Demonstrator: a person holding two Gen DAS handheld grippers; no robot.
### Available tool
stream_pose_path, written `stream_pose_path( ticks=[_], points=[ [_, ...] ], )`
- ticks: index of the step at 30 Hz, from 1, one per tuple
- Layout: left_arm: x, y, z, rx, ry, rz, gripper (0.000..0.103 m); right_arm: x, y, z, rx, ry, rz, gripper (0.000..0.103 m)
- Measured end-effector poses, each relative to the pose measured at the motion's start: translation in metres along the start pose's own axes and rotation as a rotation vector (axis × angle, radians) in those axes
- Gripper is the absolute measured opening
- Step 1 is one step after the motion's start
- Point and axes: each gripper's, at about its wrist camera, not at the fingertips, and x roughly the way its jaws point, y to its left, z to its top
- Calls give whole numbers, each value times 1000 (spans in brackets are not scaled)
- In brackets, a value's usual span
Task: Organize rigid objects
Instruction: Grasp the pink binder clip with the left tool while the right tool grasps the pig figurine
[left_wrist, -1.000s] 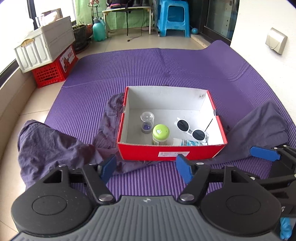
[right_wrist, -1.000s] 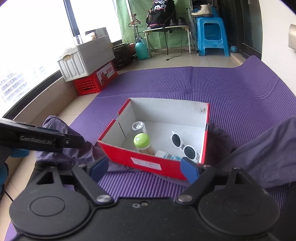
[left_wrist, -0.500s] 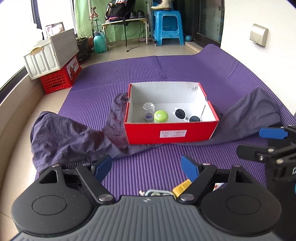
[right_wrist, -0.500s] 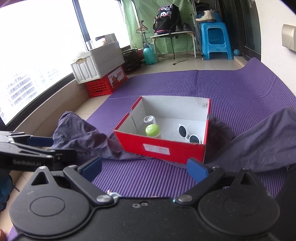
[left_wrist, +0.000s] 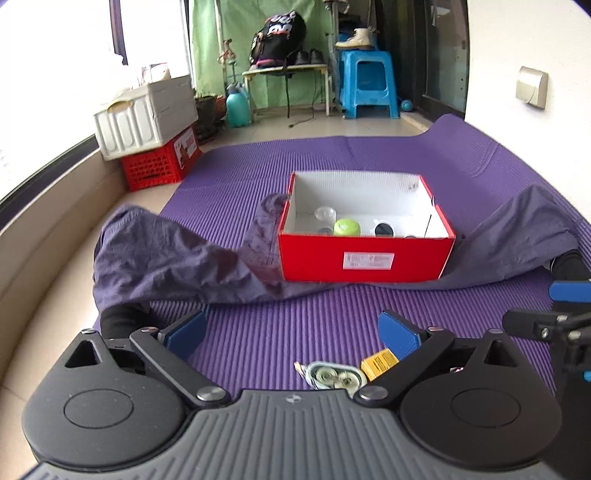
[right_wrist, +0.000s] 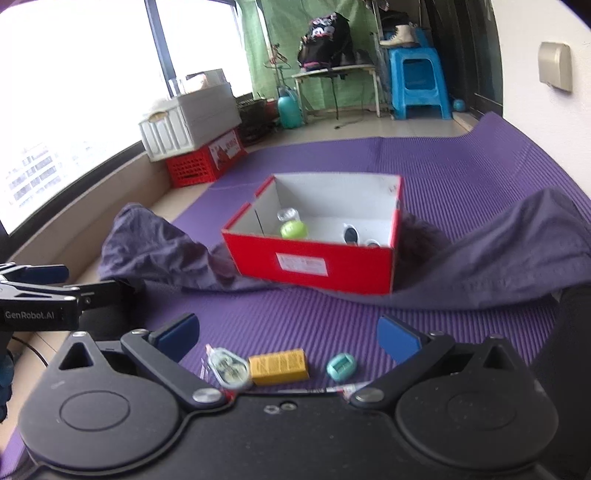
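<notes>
Right wrist view shows one red shoebox (right_wrist: 314, 264) with a white inside, sitting on the purple mat (right_wrist: 461, 166) ahead of me, its base partly on a rumpled grey-blue cloth (right_wrist: 517, 251). Inside the box I count three things I can make out: one clear domed bottle (right_wrist: 287, 214) at the back left, one green-capped jar (right_wrist: 293, 229) just in front of it, and one pair of white-framed sunglasses (right_wrist: 352, 234) to the right. Whether anything else lies on the box floor I cannot tell, since the near wall hides it.

On the mat close to me, outside the box, lie three small things in a row: one clear oval case (right_wrist: 229, 367), one yellow carton (right_wrist: 279, 366) touching it, and one teal oval piece (right_wrist: 341, 366) a little apart to the right.

My right claw (right_wrist: 288, 334) is released, blue pads spread wide with nothing between them but the mat and those small things below. My left claw (left_wrist: 293, 328) has its jaws opening, nothing gripped; the clear case and the yellow carton's corner show low between its arms.

Two crates stand by the window: one white crate (right_wrist: 192, 118) stacked on one red crate (right_wrist: 207, 162). What they hold I cannot see.
</notes>
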Motion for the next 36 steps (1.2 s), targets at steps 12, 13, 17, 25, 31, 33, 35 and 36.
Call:
stream_pose_path(
  ticks=[12,13,17,25,31,33,35,36],
  points=[
    [43,-46,-40,-24,189,-46,100,28,-18,-49,-24,128,-67,101],
    [47,-47,-42,-23,205,-44,100,31,-19,-52,-25,145,-70,101],
    [68,-50,-50,-10,258,9,100,41,-20,-61,-34,191,-66,101],
    [118,-28,-59,-102,386,101,100,67,-22,-72,-8,265,-57,100],
    [141,-19,-63,-157,444,89,99,89,-30,-77,14,306,-64,98],
    [146,-17,-65,-178,461,75,93,96,-33,-79,20,320,-70,97],
    [150,-16,-66,-195,478,59,85,102,-37,-80,30,334,-74,96],
    [150,-15,-66,-205,477,55,83,104,-38,-80,35,340,-74,96]
  ],
)
